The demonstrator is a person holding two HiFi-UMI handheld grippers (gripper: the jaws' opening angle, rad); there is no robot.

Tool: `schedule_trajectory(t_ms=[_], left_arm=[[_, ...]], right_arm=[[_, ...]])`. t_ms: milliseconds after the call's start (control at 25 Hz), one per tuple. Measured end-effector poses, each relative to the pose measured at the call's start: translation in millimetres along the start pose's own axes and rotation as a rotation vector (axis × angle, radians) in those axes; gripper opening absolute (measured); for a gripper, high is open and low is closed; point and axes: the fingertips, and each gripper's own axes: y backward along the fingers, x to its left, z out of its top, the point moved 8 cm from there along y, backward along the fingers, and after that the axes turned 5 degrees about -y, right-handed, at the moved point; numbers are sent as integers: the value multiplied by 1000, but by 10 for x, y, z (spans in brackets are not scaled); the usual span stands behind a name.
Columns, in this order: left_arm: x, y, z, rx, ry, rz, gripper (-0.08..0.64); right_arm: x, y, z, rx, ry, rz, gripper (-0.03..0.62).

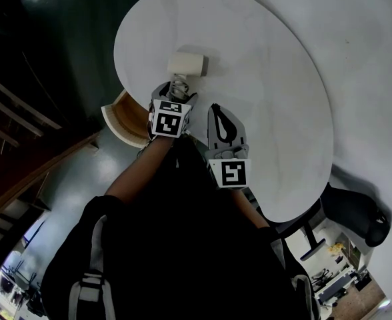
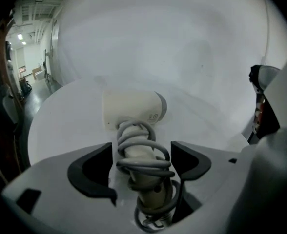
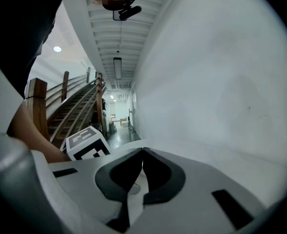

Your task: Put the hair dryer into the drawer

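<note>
Round white table (image 1: 269, 72) under inspection, seen from above in the head view. The hair dryer (image 1: 186, 64) lies on the tabletop close to the table's left edge, its pale barrel crosswise and its handle pointing back toward the person. A grey cord (image 2: 144, 161) is wound in several coils round the handle. The left gripper (image 1: 175, 89) reaches in over the left edge, and its jaws stand partway apart with the wrapped handle between them. In the left gripper view (image 2: 141, 152), the right pad touches the coils and the left pad sits just beside them with only a thin sliver showing, so the grip reads as closed on the handle. The handle runs deep into the gripper's throat, and the barrel (image 2: 133, 110) rests on the table surface (image 2: 60, 130) just beyond the jaw tips. The right gripper (image 1: 215, 109) is over the near-left part of the tabletop, just beside the left gripper. Its jaws are brought together with the tips meeting, and nothing is between them (image 3: 143, 151). The right gripper view also shows the left gripper's marker cube (image 3: 87, 146) near its side and a wooden staircase (image 3: 68, 106) in the background. A curved, wood-lined drawer (image 1: 125, 117) projects from under the table's left edge, below the left gripper and apart from the hair dryer. Whether anything lies in the drawer cannot be told.
</note>
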Motion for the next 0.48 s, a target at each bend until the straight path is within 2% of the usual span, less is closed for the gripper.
schedule_trajectory(t_ms=[160,240,480], left_arm=[[2,-58,-41,34,28,15,349],[-12,-54,-48,29,33,18,314],[14,-21,-65,5,51,3,301]], right_arm=[[-25,24,-7,-5,1,-5,21],[-38,48,-11,-8,3,-6,21],[-37,102,-19,-13,-1,-8,21]])
